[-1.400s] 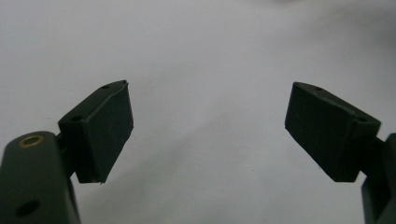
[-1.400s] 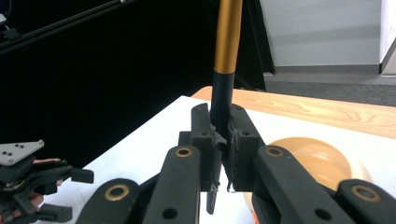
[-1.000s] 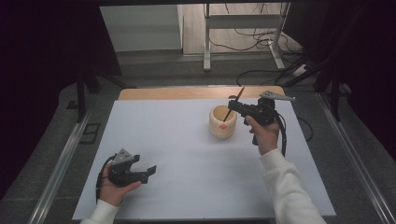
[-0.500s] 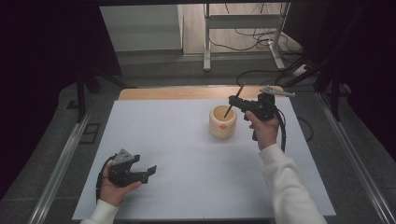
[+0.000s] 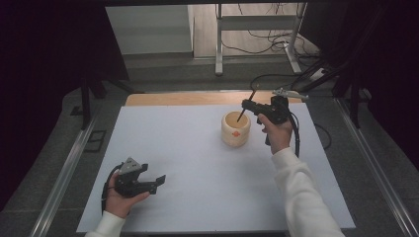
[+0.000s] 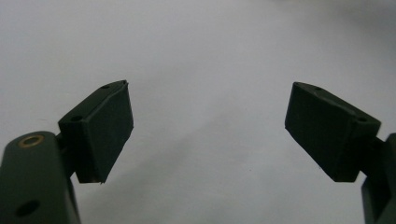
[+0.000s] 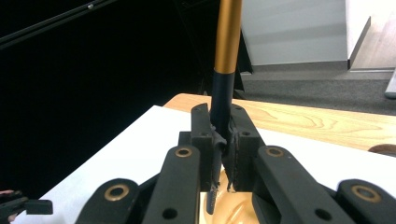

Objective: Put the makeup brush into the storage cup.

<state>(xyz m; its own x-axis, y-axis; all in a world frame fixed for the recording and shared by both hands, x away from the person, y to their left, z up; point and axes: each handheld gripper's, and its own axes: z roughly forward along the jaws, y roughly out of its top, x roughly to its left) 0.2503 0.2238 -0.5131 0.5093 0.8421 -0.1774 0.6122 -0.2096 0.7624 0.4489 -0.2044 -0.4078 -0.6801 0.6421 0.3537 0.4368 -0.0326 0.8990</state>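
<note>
In the high view, your right tool (image 5: 245, 104) sits right of centre in the upper half of the frame, clamped on a thin black-and-gold stick (image 5: 240, 114). The stick slants down into a cream round cup (image 5: 235, 129) standing on the white surface (image 5: 197, 148). In the right gripper view, the stick (image 7: 227, 46) rises from between the closed pads, gold above, black below. Your left tool (image 5: 157, 181) rests at the lower left of the surface, well apart from the cup, its pads (image 6: 105, 130) spread wide with nothing between them.
</note>
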